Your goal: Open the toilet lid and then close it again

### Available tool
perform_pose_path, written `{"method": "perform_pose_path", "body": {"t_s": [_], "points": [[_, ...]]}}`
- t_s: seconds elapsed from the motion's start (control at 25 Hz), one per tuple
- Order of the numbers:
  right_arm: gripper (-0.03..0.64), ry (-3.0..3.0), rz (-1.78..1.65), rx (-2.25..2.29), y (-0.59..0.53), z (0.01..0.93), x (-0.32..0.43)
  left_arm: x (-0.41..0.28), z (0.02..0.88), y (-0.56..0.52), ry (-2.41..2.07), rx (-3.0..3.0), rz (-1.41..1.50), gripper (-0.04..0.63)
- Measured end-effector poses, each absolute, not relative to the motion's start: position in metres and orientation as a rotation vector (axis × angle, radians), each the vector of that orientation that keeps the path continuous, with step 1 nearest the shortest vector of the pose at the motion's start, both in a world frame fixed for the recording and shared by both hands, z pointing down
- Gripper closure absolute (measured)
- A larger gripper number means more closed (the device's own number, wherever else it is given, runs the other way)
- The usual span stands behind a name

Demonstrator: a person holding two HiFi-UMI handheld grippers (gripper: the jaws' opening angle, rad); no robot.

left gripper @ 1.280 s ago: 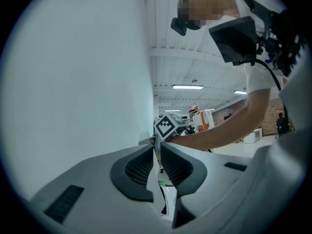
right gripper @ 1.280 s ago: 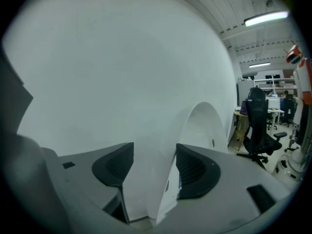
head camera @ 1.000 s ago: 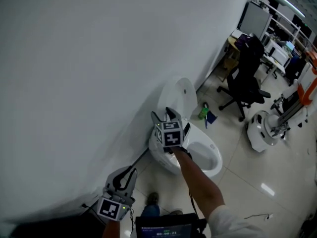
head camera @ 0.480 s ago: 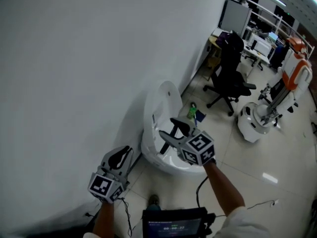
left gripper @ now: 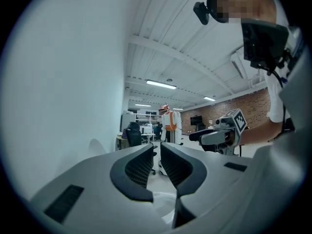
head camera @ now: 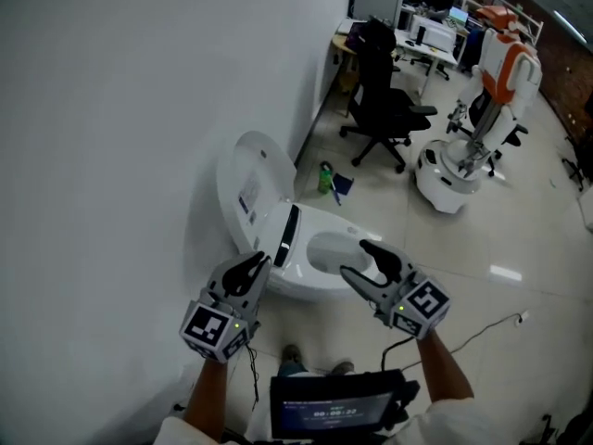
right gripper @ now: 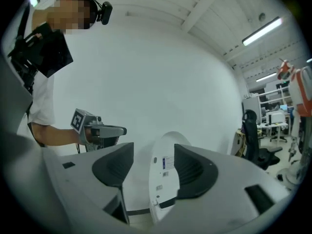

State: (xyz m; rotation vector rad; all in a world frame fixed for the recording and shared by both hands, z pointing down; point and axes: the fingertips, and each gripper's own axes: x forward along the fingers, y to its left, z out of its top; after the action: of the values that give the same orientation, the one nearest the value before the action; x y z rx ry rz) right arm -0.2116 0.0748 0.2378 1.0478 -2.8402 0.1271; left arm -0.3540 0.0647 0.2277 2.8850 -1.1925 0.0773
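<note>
The plain white wall (head camera: pixel 111 109) fills the left side. At the floor's (head camera: pixel 519 239) left edge, at the foot of that wall, stands the white ceramic toilet (head camera: pixel 324 253). Its white oval lid (head camera: pixel 250 188) is raised and leans back near the wall, showing a small label on its inner face.

Nearest me, the left gripper (head camera: pixel 248 272) is held close to the wall, short of the toilet. Its dark ribbed fingers (left gripper: pixel 141 167) are closed to a thin slit with nothing in it.

Just right of the toilet bowl, the right gripper (head camera: pixel 358 260) hangs with its jaws about half open. They hold nothing; the lid only shows beyond the gap.

Further right on the tiled floor are a small green bottle (head camera: pixel 325 177), a black office chair (head camera: pixel 382 109) and a white-and-orange robot (head camera: pixel 477 109).
</note>
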Motion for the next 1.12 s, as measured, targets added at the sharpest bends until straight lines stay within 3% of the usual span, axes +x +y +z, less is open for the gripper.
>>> {"method": "perform_pose_path", "body": {"t_s": [0.24, 0.6, 0.68, 1.12], "points": [[0.357, -2.796, 0.206, 1.128, 0.093, 0.271, -0.186, -0.317, 0.263, 0.081, -1.085, 2.901, 0.147, 0.555], [0.357, -2.816, 0.234, 1.143, 0.094, 0.271, -0.183, -0.320, 0.272, 0.082, -1.110, 2.835, 0.126, 0.583], [0.357, -2.820, 0.237, 1.136, 0.093, 0.270, -0.186, -0.324, 0.272, 0.081, -1.116, 2.829, 0.119, 0.555], [0.357, -2.724, 0.207, 1.070, 0.065, 0.299, -0.223, -0.387, 0.303, 0.065, -1.281, 2.695, 0.109, 0.555]]}}
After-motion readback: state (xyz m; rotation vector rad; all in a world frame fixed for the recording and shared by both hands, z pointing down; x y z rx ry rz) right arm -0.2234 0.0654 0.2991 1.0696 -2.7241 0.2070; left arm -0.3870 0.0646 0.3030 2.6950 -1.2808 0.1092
